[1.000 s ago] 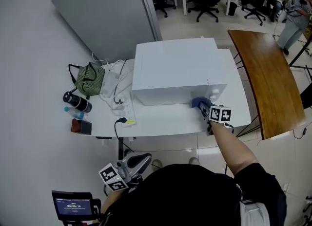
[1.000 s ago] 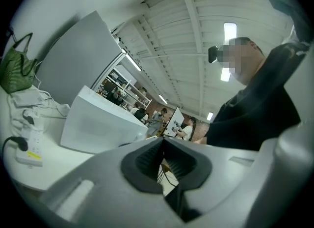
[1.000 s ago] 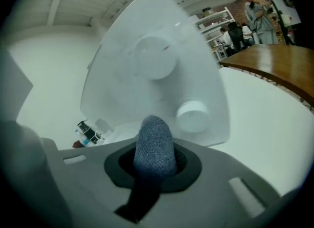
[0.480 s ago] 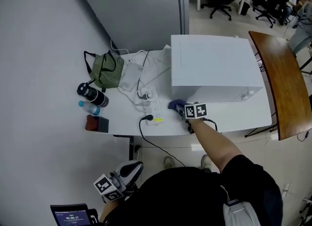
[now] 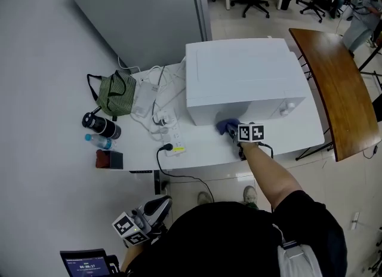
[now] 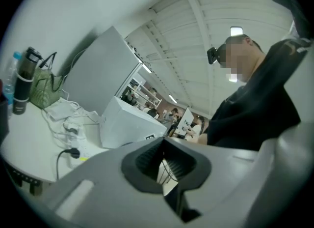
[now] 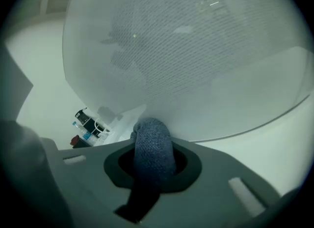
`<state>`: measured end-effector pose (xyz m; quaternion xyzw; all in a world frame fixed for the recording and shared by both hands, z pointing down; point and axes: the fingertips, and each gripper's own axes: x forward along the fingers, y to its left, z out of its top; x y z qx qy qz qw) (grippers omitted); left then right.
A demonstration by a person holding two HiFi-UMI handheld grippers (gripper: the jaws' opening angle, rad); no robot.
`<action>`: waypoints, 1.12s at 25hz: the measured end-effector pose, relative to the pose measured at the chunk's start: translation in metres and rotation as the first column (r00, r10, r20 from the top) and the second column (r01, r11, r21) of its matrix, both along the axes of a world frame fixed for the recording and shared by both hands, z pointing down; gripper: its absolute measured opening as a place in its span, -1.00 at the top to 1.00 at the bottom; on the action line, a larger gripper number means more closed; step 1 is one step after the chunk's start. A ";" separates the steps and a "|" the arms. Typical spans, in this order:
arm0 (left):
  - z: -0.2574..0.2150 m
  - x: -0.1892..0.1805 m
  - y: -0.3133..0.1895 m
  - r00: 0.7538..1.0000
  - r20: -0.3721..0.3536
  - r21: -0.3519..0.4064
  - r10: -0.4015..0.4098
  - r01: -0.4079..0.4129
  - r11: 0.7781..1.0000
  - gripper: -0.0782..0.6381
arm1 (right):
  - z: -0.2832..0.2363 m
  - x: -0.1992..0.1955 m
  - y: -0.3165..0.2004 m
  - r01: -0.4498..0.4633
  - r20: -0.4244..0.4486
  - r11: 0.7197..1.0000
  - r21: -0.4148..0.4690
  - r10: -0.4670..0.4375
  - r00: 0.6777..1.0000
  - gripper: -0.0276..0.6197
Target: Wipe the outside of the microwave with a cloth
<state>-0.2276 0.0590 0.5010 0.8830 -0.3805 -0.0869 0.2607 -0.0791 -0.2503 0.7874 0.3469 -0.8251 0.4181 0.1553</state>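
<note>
Moved: the cloth [image 7: 153, 146] and the right claw [image 7: 152, 160] have been carried right from the left edge of the microwave [image 5: 239, 73] front, further along that face.
Right claw: pinched on the cloth, whose bunched end is pressed on the face straight ahead of the tips.
Key relation: most of the face, long axis sideways, lies to the claw's right.
Left claw [image 6: 164, 165]: drawn almost together on nothing, held low, well back from the tabletop [image 5: 203, 150].
</note>
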 end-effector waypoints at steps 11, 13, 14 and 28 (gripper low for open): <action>-0.025 0.187 -0.052 0.985 0.020 0.029 0.171 -0.172 0.985 0.77 | -0.015 0.361 -0.064 -0.383 -0.076 0.918 0.099 0.391 0.917 0.75; -0.031 0.200 -0.055 0.984 0.036 0.040 0.175 -0.176 0.984 0.77 | -0.028 0.388 -0.066 -0.387 -0.060 0.916 0.110 0.395 0.917 0.75; -0.034 0.204 -0.056 0.984 0.041 0.048 0.172 -0.174 0.984 0.77 | -0.032 0.392 -0.061 -0.353 -0.060 0.929 0.113 0.361 0.931 0.75; -0.058 0.215 -0.036 0.998 0.026 0.148 0.064 -0.067 0.987 0.77 | -0.152 0.198 0.153 0.406 0.368 0.888 0.217 -0.460 0.808 0.75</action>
